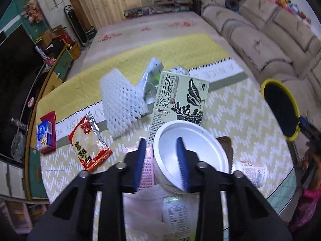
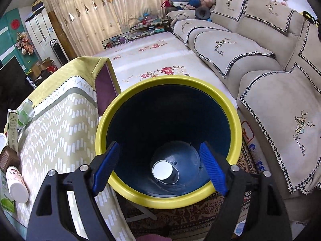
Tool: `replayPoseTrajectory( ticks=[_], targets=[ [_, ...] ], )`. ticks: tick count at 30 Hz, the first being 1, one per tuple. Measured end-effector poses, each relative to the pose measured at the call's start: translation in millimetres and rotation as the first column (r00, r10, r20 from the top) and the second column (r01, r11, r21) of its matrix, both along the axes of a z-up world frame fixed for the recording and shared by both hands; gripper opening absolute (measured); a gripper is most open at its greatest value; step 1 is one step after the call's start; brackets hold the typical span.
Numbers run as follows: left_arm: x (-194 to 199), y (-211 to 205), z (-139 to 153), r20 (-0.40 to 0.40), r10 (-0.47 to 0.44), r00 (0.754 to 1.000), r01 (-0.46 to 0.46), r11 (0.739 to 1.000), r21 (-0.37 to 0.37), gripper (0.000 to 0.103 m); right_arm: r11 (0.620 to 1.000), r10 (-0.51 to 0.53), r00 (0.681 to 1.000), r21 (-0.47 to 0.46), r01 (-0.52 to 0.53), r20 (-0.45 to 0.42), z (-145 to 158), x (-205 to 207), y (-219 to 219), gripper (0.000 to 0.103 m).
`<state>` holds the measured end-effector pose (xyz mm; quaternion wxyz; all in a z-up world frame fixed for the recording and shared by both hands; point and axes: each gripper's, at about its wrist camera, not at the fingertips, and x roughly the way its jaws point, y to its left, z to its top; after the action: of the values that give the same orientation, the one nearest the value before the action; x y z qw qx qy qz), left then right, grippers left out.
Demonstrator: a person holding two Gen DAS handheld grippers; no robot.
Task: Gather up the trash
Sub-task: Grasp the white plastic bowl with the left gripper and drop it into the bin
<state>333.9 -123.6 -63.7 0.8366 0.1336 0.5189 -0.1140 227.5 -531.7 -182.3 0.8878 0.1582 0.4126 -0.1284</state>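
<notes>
In the left wrist view my left gripper [image 1: 161, 140] straddles the near rim of a white paper bowl [image 1: 192, 152] on the table, one finger inside and one outside; I cannot tell whether the pads press the rim. Behind it lie a green tea carton [image 1: 180, 98], a white foam net [image 1: 122, 100], a red snack wrapper [image 1: 90, 142] and a blue-and-red box [image 1: 46, 134]. In the right wrist view my right gripper [image 2: 160, 148] is open and empty over the yellow-rimmed dark bin [image 2: 168, 140]. A white cup [image 2: 162, 169] lies at the bin's bottom.
The bin [image 1: 280, 108] stands off the table's right edge beside a beige sofa [image 2: 260, 64]. A white bottle [image 2: 17, 184] and a brown box [image 2: 9, 158] lie at the table's near right part. A yellow patterned tablecloth [image 2: 60, 132] covers the table.
</notes>
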Motion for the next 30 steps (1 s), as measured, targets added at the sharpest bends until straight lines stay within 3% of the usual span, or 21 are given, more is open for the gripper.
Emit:
replayPoseTrajectory(
  ticks=[7,11,18,24,30],
  targets=[
    [-2.9,-3.8,-7.9,-0.008,-0.035,0.999,0.035,0.996,0.083,0.010,1.000,0.012,1.000,0.011,-0.012,0.003,1.3,-6.1,2.3,0.078],
    [-11.5,0.8,5.6,0.048,-0.032,0.998,0.029,0.998,0.062,0.008,1.000,0.018,1.000,0.020,-0.018,0.011,3.7,-11.3,4.3,0.078],
    [-38.3,-3.1,57.0,0.187,-0.046,0.981,0.046,0.999,0.002,0.008,0.998,0.015,0.998,0.054,-0.019,0.061,14.9,-27.4,1.1,0.078],
    [-56.9,-58.0,82.2,0.235,-0.166,0.958,0.182,0.982,-0.047,0.008,0.999,-0.014,0.995,0.054,0.009,0.096,23.4,-49.7,-10.2,0.078],
    [-59.5,-158.9,67.5,0.201,-0.336,0.920,0.360,0.927,-0.101,0.008,0.997,-0.064,0.991,0.043,0.059,0.115,26.5,-83.5,-27.9,0.078]
  ],
)
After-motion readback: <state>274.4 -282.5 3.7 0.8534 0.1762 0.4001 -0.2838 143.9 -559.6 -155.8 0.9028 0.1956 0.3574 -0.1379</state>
